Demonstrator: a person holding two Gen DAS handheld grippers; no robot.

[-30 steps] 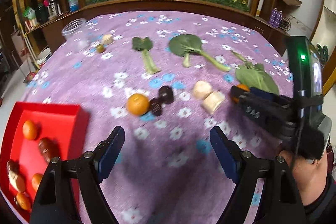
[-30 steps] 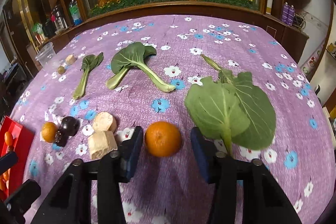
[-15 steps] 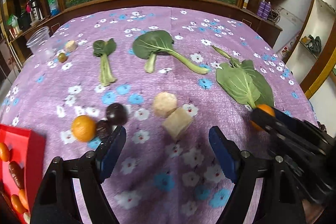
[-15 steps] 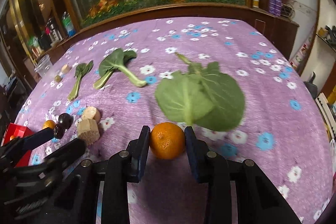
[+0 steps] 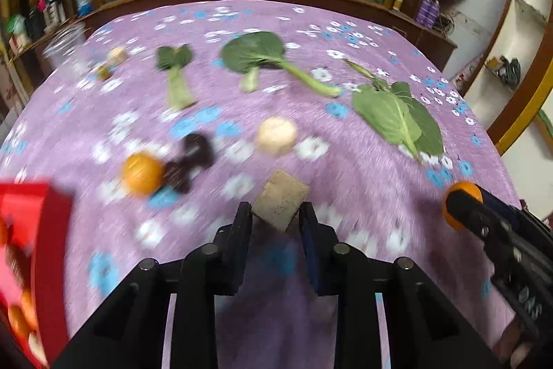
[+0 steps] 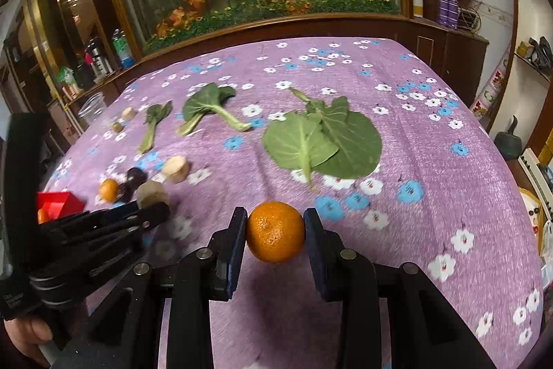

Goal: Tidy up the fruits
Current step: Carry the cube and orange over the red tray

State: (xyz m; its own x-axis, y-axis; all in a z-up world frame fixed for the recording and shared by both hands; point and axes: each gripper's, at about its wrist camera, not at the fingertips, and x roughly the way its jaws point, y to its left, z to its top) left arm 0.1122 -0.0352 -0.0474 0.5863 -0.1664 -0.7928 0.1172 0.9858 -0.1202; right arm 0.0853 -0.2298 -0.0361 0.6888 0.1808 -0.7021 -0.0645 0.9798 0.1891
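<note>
1. The left gripper [image 5: 275, 217] is clamped on a tan, cube-shaped block [image 5: 280, 203]; both dark pads press its sides just above the purple flowered tablecloth [image 5: 345, 23]; whether the block is off the cloth cannot be told.
2. The right gripper [image 6: 275, 232] is closed on a mandarin [image 6: 275, 231]; the fruit sits squarely between the two pads, and both touch its sides; the left wrist view shows the same mandarin at the tip of that gripper, at the right edge.
3. A second mandarin [image 5: 142, 173] lies on the cloth to the left of the held block; two dark, round fruits [image 5: 193, 158] lie touching it on its right; the view is blurred there.
4. A pale, round chunk [image 5: 276, 135] lies just beyond the block, apart from it.
5. A red tray [image 5: 52, 230] sits at the left edge of the table; orange and brown pieces lie inside, too smeared to name.
6. Three leafy greens lie in a row farther back: a small one [image 5: 174, 75], a long-stemmed one [image 5: 262, 57], and a broad flat pair of leaves [image 6: 325, 140] nearest the right gripper.
7. A clear plastic cup [image 6: 92, 108] stands at the far left edge of the table; two small pieces [image 6: 123, 119] lie beside it.
</note>
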